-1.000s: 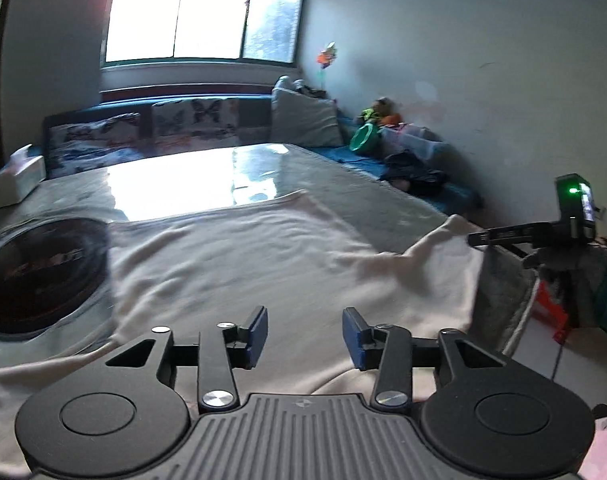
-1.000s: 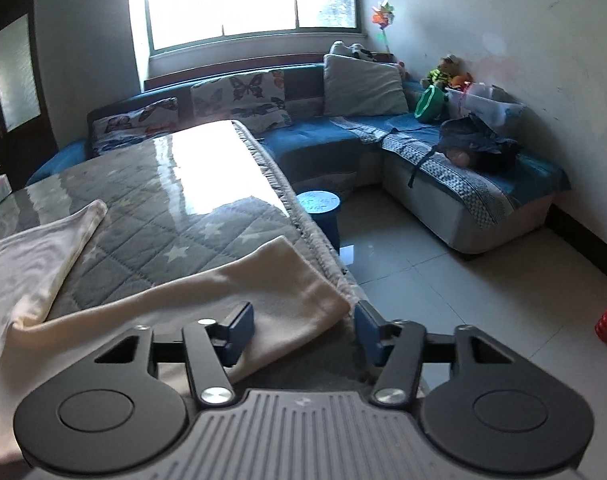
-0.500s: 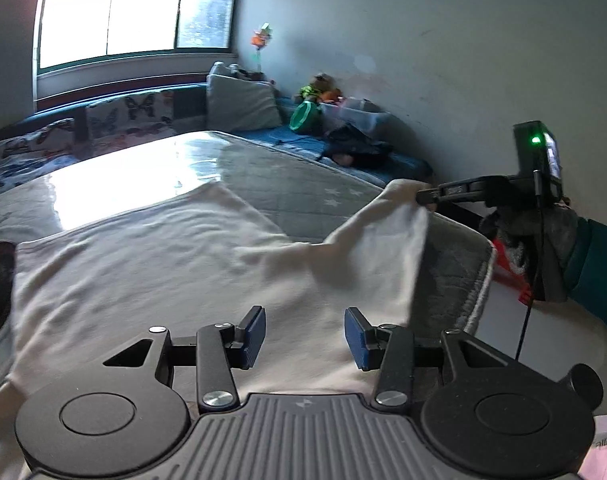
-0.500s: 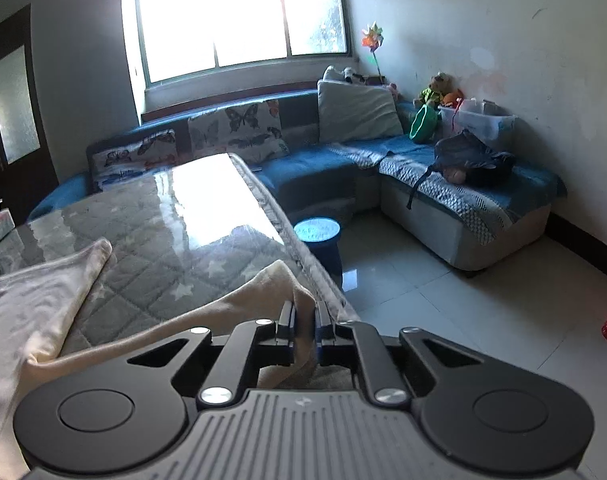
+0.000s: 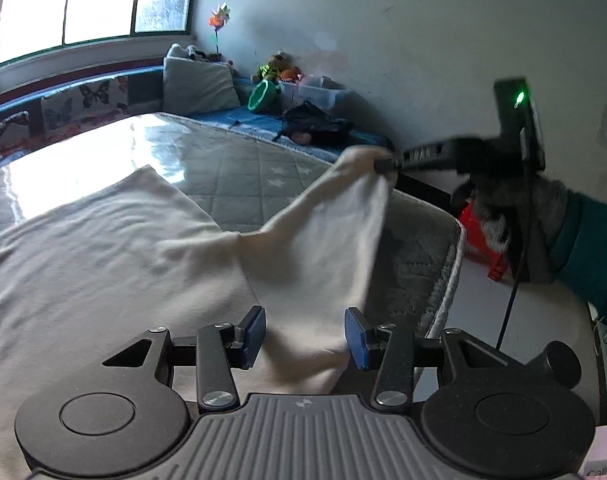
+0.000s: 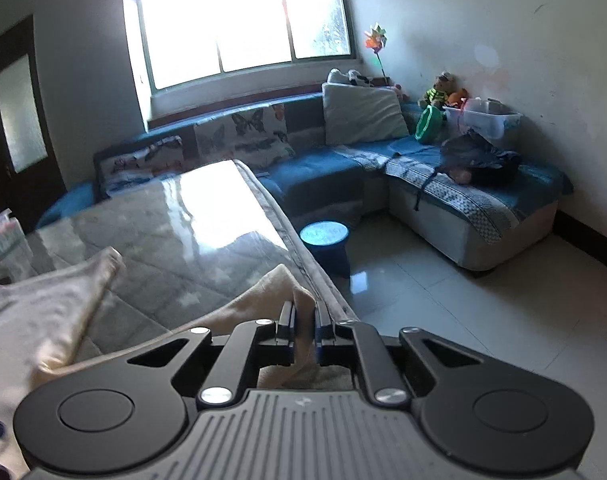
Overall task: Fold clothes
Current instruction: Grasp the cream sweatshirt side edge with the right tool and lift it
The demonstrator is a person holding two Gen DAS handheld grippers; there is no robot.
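Across the lower left and centre of the left wrist frame: one cream garment, knit, spread over a quilted grey table cover.

Position: main body lies flat and slightly rippled; one corner is lifted off the table toward the upper right of the frame, forming a peaked, sagging tent.

Right gripper: jaws closed on that raised corner. In the right wrist frame the cloth bunches between the nearly shut pads at lower centre.

Left gripper: jaws wide apart, holding nothing, poised low over the near hem at bottom centre; cloth shows between the blue pads, but nothing is pinched.

Handling, by judgement: light, soft, limp; drapes and creases freely, no stiffness to carry a fold unaided. Likely to drag on the quilting rather than slide. Not fragile.

Hold points, by judgement: corners and hem edges, pinched well in from the edge so that the thin cloth does not slip out; the near hem corner suits the free tool.
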